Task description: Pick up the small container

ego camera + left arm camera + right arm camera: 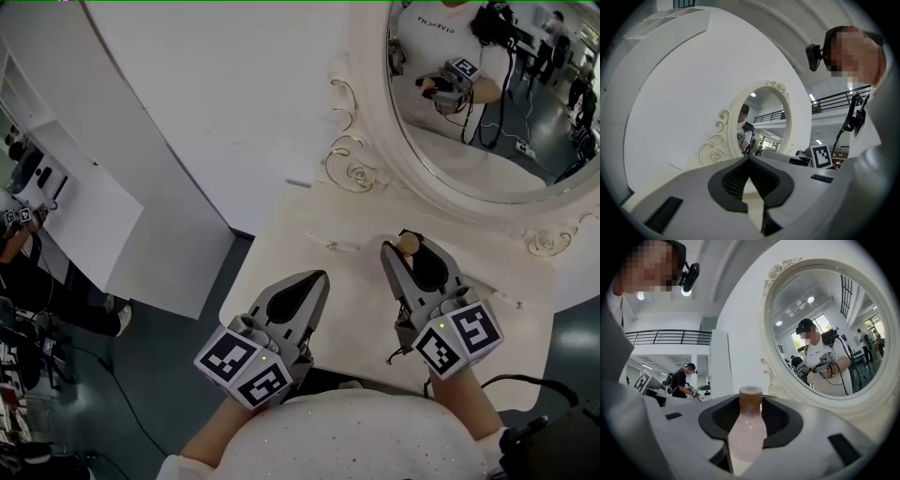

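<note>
White desk with rounded corners stands against a pale wall, under a big oval mirror in a cream frame with curled scrollwork. The glass reflects a person in a white shirt holding the rig.

Both claws are held level over the desk, side by side and pointing at the mirror. The right claw is clamped on the bottle, a small pale pink one with a brown cap. Its dark pads press on the body from both sides, and the cap pokes out just past the tips. The bottle looks to be clear of the desk top, though from above that is hard to judge.

The left claw has its tips touching and nothing between them. It sits near the desk's left edge, well apart from the bottle.
</note>
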The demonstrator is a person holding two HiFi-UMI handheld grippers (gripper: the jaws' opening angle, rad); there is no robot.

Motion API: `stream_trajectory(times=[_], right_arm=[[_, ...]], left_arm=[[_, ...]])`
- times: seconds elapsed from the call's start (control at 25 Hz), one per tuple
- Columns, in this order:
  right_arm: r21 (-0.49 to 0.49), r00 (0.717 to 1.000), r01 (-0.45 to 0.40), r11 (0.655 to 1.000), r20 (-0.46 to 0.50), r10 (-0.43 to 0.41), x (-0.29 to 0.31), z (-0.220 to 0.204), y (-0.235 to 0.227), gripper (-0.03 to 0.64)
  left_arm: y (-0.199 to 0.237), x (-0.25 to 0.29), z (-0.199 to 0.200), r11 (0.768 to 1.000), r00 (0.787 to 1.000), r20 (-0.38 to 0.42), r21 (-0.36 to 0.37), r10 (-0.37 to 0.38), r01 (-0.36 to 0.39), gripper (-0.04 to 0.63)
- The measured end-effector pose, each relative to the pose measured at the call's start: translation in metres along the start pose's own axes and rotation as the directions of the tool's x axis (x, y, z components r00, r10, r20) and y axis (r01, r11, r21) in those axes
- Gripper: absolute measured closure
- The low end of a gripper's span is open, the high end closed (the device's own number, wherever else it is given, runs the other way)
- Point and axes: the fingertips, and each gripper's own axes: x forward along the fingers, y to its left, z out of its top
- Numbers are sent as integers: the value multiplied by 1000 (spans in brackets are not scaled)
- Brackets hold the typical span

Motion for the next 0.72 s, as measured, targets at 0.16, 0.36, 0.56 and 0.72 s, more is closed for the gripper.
stream_trajectory(times=[0.16, 0.36, 0.56, 0.72], right_arm=[[-10, 1000, -14, 1000, -8, 14, -9, -7, 21, 471], [-19, 999, -27, 999, -19, 27, -38, 0, 25, 471], [-24, 999, -44, 999, -24, 43, -63, 1, 21, 471], [-29, 998, -49, 998, -30, 49, -84, 1, 21, 471]], left_arm=[[-4, -23, -1, 1000, 1000, 13, 2, 8, -8, 594], [-34, -31, -3, 1000, 1000, 23, 7, 15, -15, 594], [-57, -31, -9, 999, 999, 35, 3, 32, -32, 594], [-76, -33, -14, 999, 999, 39, -3, 37, -37, 594]])
